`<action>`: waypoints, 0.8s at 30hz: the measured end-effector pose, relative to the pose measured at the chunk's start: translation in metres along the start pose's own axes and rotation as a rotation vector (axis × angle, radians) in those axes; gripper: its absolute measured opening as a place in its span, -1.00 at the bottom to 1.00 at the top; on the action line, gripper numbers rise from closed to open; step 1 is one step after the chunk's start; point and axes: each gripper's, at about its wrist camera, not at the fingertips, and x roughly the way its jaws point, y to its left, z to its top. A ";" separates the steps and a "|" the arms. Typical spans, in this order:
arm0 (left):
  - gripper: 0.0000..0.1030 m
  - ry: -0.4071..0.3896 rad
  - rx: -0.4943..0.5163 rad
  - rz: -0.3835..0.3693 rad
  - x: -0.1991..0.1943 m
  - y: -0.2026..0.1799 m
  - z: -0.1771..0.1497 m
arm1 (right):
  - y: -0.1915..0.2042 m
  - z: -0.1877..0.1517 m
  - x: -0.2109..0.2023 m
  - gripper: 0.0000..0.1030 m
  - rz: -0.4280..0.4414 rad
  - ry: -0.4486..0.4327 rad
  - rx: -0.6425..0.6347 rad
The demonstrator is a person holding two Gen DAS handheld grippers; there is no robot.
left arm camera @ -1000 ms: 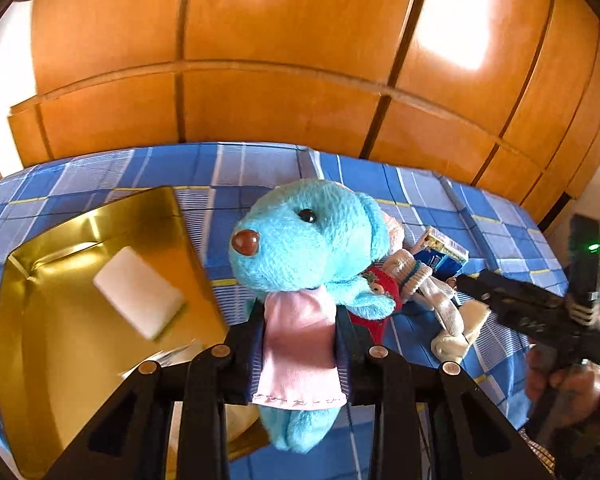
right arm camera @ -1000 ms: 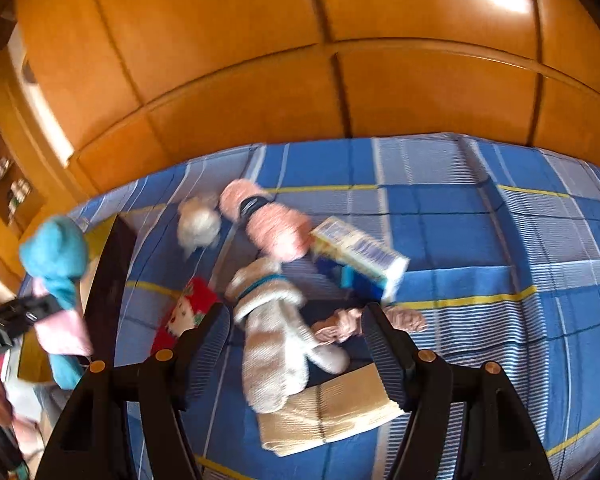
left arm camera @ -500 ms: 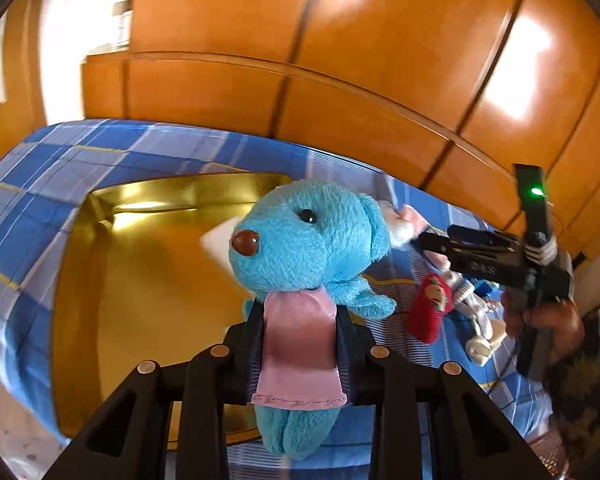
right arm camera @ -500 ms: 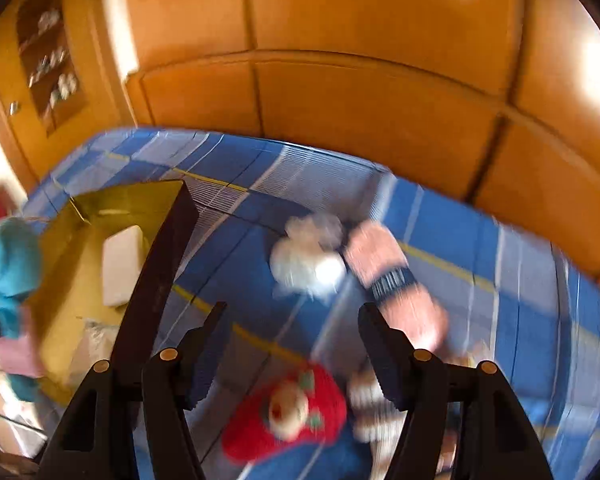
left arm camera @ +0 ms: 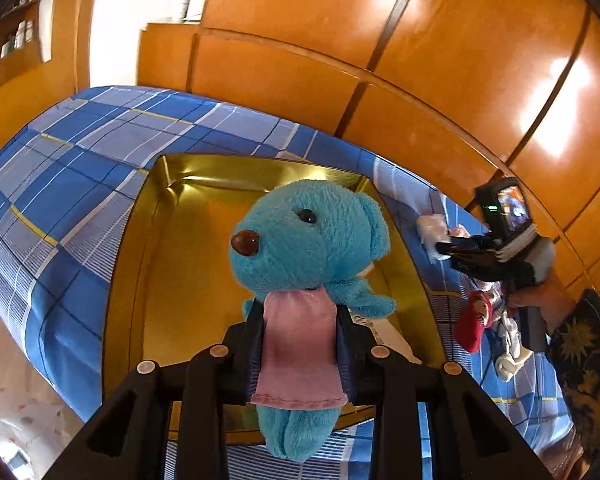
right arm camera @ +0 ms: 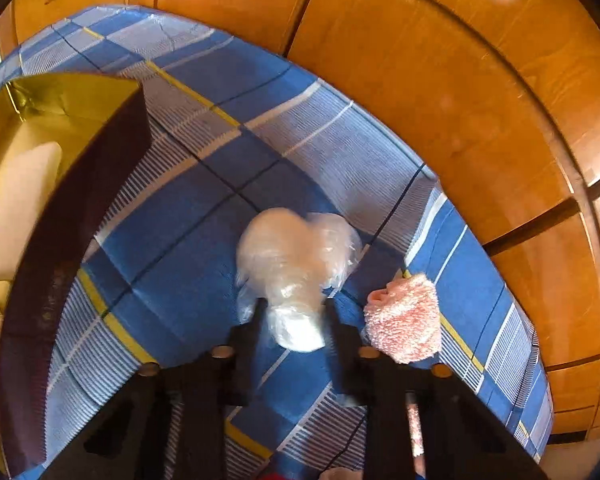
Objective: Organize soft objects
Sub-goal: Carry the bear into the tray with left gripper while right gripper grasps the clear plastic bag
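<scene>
Hovering above the gold tray [left arm camera: 140, 264]: left gripper [left arm camera: 300, 344] clamped on blue plush dog [left arm camera: 308, 240], soft, light, held at torso. Right gripper [right arm camera: 296, 332] straddles wrapped white bundle [right arm camera: 296, 256] beside tray; grip unclear.

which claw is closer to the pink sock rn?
Right. The right claw sits around a plastic-wrapped bundle with the pink sock just beside its finger. The left claw grips the blue plush over the gold box, farther off.

Right gripper [right arm camera: 292, 320] moved — now straddling plastic-wrapped bundle [right arm camera: 296, 264].
</scene>
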 end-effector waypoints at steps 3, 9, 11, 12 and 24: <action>-0.38 0.007 -0.015 0.000 0.004 0.004 0.003 | -0.005 -0.011 -0.027 -0.67 0.041 -0.073 0.061; -0.37 0.039 -0.061 0.003 0.016 0.010 0.009 | 0.002 -0.051 -0.079 -0.66 0.164 -0.170 0.119; -0.37 0.051 -0.069 0.011 0.022 0.013 0.013 | 0.004 -0.069 -0.089 -0.66 0.204 -0.186 0.133; -0.36 0.054 -0.071 0.016 0.026 0.014 0.016 | 0.004 -0.078 -0.094 -0.66 0.224 -0.192 0.144; -0.33 0.097 -0.032 0.159 0.093 0.020 0.063 | 0.039 -0.156 -0.110 -0.66 0.400 -0.180 0.158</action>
